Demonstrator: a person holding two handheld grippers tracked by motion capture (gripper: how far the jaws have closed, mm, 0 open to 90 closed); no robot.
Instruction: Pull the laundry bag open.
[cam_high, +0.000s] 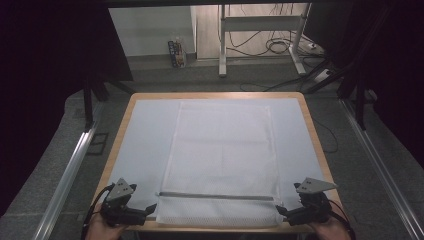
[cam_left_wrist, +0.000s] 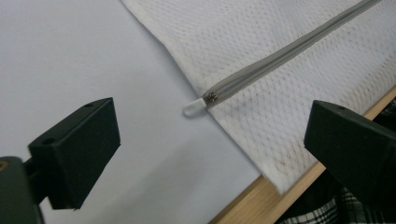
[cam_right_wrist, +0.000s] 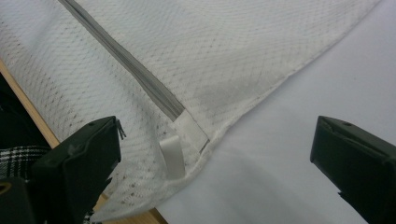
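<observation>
A white mesh laundry bag (cam_high: 220, 150) lies flat on the pale sheet (cam_high: 145, 145) that covers the wooden table (cam_high: 315, 137). A grey zipper (cam_high: 215, 196) runs across the bag near its front edge. My left gripper (cam_high: 151, 207) is at the bag's near left corner, open. In the left gripper view my left gripper (cam_left_wrist: 212, 135) straddles that corner, with the small white zipper end (cam_left_wrist: 194, 108) just beyond it. My right gripper (cam_high: 280, 212) is open at the near right corner. There, my right gripper (cam_right_wrist: 215, 144) has the bag's edge and a white tab (cam_right_wrist: 173, 156) between its jaws, untouched.
The table's front wooden edge (cam_left_wrist: 243, 205) runs just below both grippers. Metal rails (cam_high: 70, 170) flank the table on the floor. A desk frame (cam_high: 222, 40) with cables (cam_high: 280, 47) stands at the back. Dark curtains hang on both sides.
</observation>
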